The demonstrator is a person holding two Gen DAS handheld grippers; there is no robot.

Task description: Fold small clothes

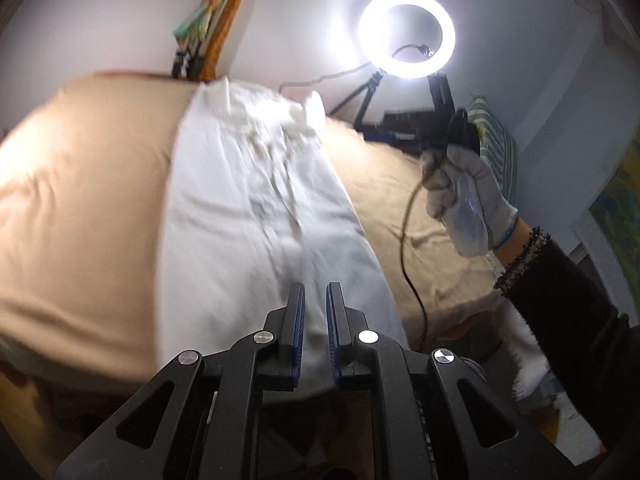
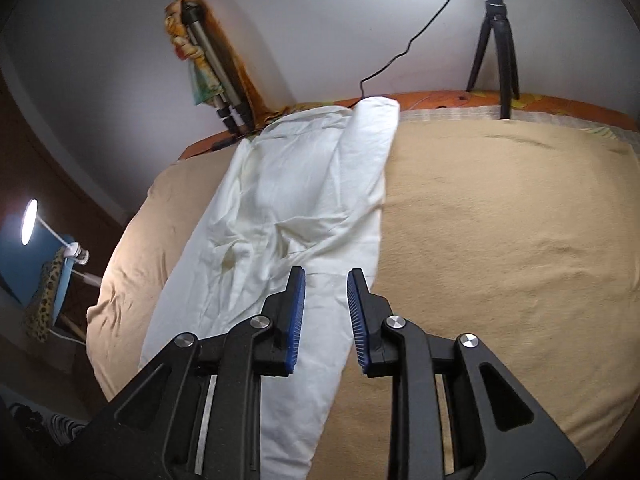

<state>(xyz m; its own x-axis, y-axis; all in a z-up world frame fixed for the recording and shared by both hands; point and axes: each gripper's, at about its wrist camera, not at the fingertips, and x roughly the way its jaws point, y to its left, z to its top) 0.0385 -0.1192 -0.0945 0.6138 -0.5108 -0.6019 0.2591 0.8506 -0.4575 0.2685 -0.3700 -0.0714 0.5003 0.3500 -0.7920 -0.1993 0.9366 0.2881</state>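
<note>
— Trousers, where do they lie?

— The white trousers lie long on the beige blanket of the bed, with the waist end far from me near the wall and the legs running toward me. One part is folded over itself at the far end.

— And your left gripper?

— Its blue-padded fingers stand close together with only a narrow gap, and white cloth shows in this gap. I cannot tell if they really pinch it.

— The right one?

— My right gripper hangs over the near part of the trousers, the fingers apart and holding nothing. In the left view my gloved right hand holds its handle above the blanket.

— What else?

— A ring light shines by the wall on a small tripod; its cable hangs down the wall.
</note>
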